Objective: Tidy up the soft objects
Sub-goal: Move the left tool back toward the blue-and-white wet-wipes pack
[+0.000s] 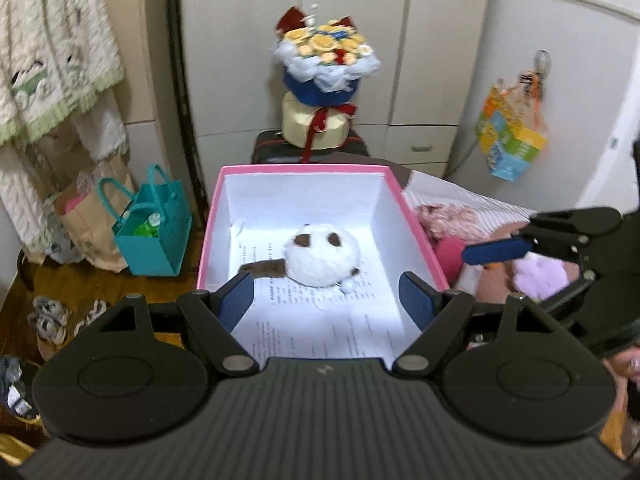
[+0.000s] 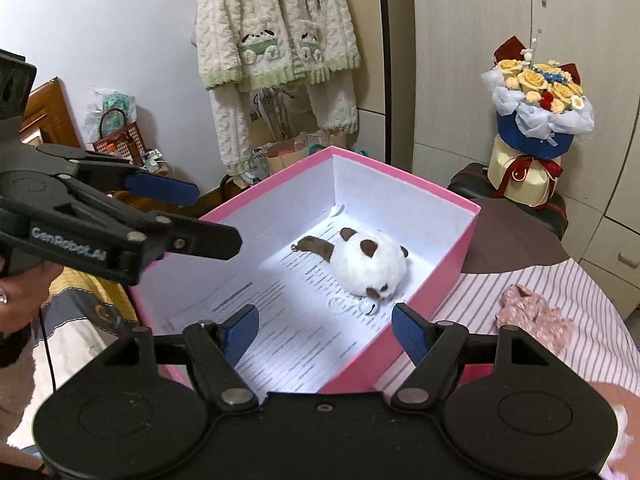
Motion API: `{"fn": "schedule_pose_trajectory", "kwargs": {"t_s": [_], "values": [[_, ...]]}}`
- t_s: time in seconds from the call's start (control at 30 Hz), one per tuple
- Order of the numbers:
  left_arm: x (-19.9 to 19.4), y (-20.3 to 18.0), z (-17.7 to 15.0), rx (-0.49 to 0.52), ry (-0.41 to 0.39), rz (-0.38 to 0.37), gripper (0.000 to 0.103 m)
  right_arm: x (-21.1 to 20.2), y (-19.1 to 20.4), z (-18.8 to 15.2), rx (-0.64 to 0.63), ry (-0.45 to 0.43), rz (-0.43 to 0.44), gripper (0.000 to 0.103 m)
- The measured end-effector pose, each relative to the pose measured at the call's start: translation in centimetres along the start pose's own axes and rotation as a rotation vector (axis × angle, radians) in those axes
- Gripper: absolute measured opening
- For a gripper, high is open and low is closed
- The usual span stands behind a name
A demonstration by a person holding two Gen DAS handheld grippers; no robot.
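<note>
A white plush panda (image 1: 320,256) with brown patches lies face down on printed paper inside the pink box (image 1: 416,216). My left gripper (image 1: 327,300) hangs open over the box's near end, nothing between its blue pads. In the right wrist view the panda (image 2: 368,264) lies in the same pink box (image 2: 400,172), and my right gripper (image 2: 326,330) is open and empty above the near rim. Each gripper shows in the other's view: right gripper (image 1: 520,240), left gripper (image 2: 212,216). A pink floral cloth (image 2: 536,320) and a lilac plush (image 1: 536,276) lie on the striped bedcover beside the box.
A flower bouquet (image 1: 324,68) stands on a dark suitcase (image 1: 272,148) behind the box. A teal bag (image 1: 156,232) and a paper bag sit on the floor to the left. A fleece garment (image 2: 276,32) hangs on the wall. Wardrobe doors (image 2: 472,60) are behind.
</note>
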State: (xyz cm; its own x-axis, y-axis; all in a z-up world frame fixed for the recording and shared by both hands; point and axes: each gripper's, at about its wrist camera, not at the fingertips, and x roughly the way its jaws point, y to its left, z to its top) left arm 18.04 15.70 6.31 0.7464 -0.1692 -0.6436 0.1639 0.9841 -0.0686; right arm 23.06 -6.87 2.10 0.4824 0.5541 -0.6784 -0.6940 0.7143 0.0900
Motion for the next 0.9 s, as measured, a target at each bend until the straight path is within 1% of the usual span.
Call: {"fn": "schedule_pose_trajectory", "kwargs": {"t_s": [0.17,0.27,0.5,0.73,0.83,0.9], "values": [[-2.8,-1.1,-0.9,0.056,-0.016,-0.044,0.08,-3.0,1.2,-1.3,-0.018,-0.02,0.003,0.078],[-4.3,-1.8,-1.5,0.084,-0.014,-0.099,0.08,-4.9,1.9,-2.3,-0.027,-0.033,0.012,0.078],[-6.5,-4.4,-2.5,0.163,-0.005,-0.169,0.08,-9.2,2.2,-4.5,-0.025,-0.058,0.02,0.078],[-6.4,-8.1,-4.2,0.22,0.066,-0.311,0.079,-12.1,2.0,-7.9,-0.02,-0.06,-0.014,0.08],[-5.9,-9.9,-5.3,0.244,0.085,-0.347,0.079,-12.6,1.8,-9.6,-0.017,-0.05,-0.028,0.081],[-5.3,-10.8,-5.8,0.236,0.094,-0.362,0.079,-12.6,1.5,-10.8,-0.02,-0.036,-0.032,0.082]]}}
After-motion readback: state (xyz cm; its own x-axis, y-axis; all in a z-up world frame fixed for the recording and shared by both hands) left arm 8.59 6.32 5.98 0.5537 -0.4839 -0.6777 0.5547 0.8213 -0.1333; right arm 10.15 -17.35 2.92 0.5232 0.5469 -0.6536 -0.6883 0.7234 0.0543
